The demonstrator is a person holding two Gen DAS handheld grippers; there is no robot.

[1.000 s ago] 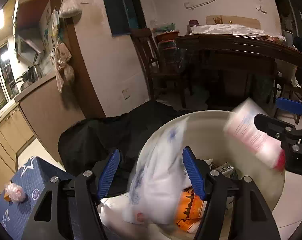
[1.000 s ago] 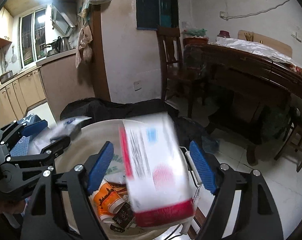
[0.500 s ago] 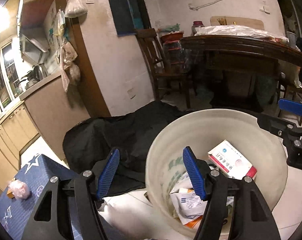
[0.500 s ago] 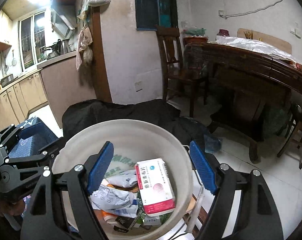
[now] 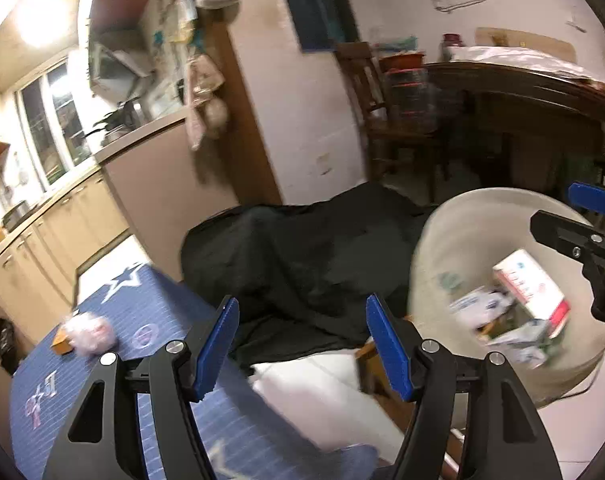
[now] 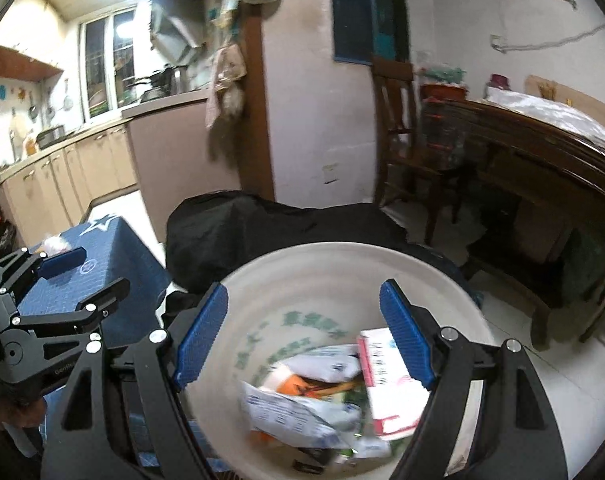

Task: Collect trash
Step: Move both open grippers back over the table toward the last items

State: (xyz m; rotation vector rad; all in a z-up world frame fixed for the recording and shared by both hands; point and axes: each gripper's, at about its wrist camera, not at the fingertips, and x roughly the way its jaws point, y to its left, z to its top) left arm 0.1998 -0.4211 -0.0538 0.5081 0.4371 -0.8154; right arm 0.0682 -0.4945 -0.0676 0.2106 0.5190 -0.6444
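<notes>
Round cream plastic bucket (image 6: 454,280) holding a glossy red-white carton (image 6: 386,380); left gripper (image 5: 302,340) and right gripper (image 6: 302,336) spread wide, empty.

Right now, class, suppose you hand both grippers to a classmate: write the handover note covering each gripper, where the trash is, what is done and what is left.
Left gripper: open, empty, pointing between the blue star cloth and the black cover.
Right gripper: open, empty, over the white bucket.
Done: the red-and-white box and the white printed packets lie in the bucket with other scraps.
Left: a pinkish crumpled wad sits on the blue cloth beside a small brown item, too blurred to identify. Probably take the wad next, with the left gripper.
</notes>
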